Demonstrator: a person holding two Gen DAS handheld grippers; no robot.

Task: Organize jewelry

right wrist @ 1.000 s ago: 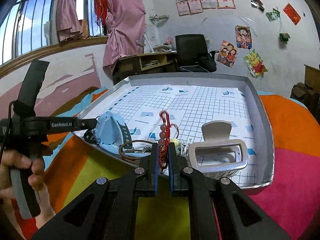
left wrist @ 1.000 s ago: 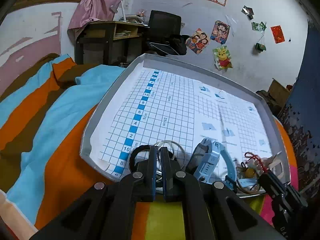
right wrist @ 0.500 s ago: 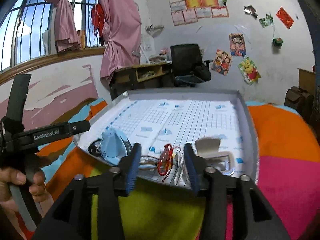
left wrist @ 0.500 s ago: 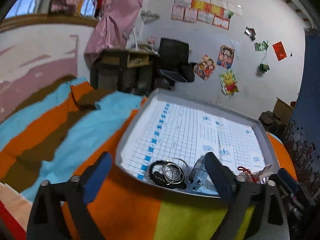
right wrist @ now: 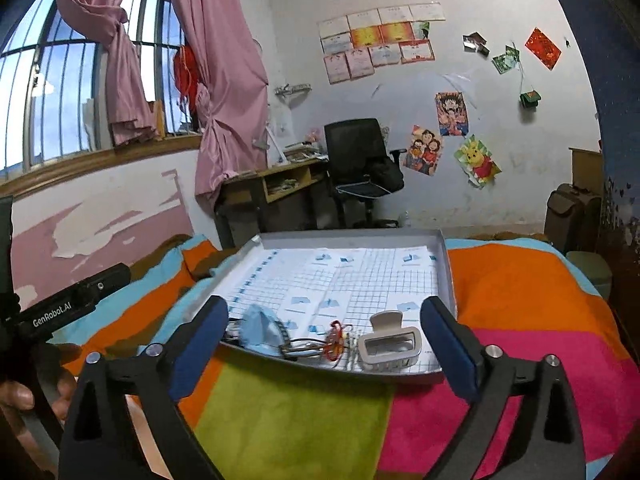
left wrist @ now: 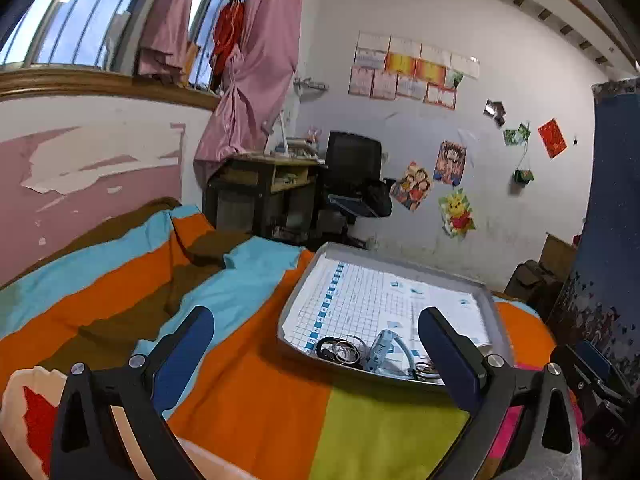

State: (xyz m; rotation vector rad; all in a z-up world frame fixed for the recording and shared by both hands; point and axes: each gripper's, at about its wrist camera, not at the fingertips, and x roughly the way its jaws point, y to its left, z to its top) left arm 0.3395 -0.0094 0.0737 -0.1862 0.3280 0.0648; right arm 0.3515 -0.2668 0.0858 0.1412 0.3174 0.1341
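Two grippers hang spread wide and empty above the striped bed (right wrist: 520,292), short of the tray: left gripper (left wrist: 316,356), right gripper (right wrist: 324,344). Grey tray (right wrist: 447,276) rests on the bedding, lined with grid paper; all the jewelry is bunched along its near edge, far part bare. Largest piece, white hair claw (right wrist: 390,346), near right corner. Blue watch (right wrist: 262,330) to its left. Black ring and silver bangles (left wrist: 340,351) just beside the watch. Red beaded bracelet (right wrist: 335,340) smallest, touching loose wire loops. Judgement: take one piece per gripper, approach low over the rim, pinch a free edge; the tangled loops may drag neighbours along.
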